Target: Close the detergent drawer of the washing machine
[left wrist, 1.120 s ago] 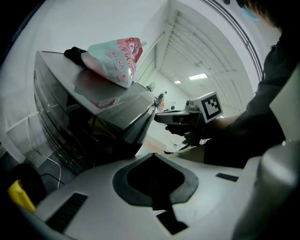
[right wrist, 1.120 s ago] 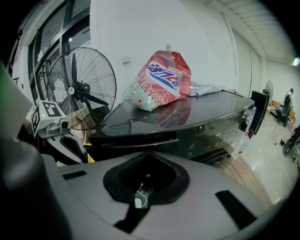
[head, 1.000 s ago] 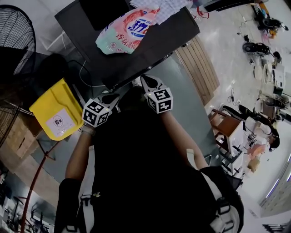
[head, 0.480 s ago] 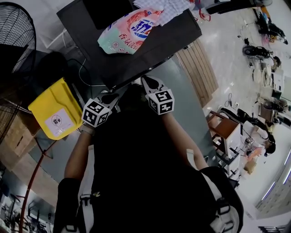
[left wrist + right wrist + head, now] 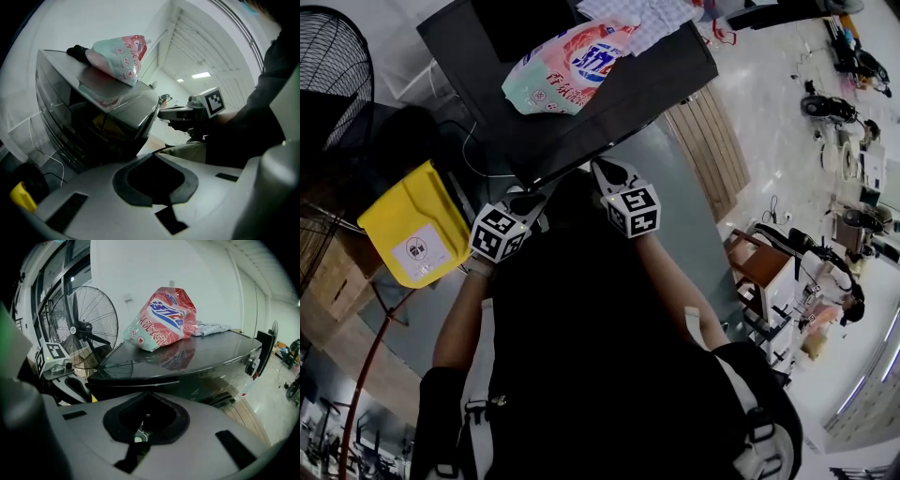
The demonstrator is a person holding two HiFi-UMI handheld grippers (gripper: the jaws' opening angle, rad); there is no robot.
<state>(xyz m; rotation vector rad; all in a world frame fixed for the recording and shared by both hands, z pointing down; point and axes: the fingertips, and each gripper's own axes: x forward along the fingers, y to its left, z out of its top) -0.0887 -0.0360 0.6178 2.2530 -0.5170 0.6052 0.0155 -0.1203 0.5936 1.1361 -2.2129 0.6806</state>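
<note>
Your left gripper and right gripper are both fully closed and empty, just before the washing machine's front edge. The detergent drawer isn't plainly visible on that front. You're likely lining up; next, find it and push squarely.

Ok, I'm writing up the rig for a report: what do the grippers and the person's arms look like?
The left gripper and right gripper are both pale grey, with broad tapering fingers edged by dark pads. Each carries a white cube printed with black square markers. The person wears a black short-sleeved top with pale shoulder straps.
</note>
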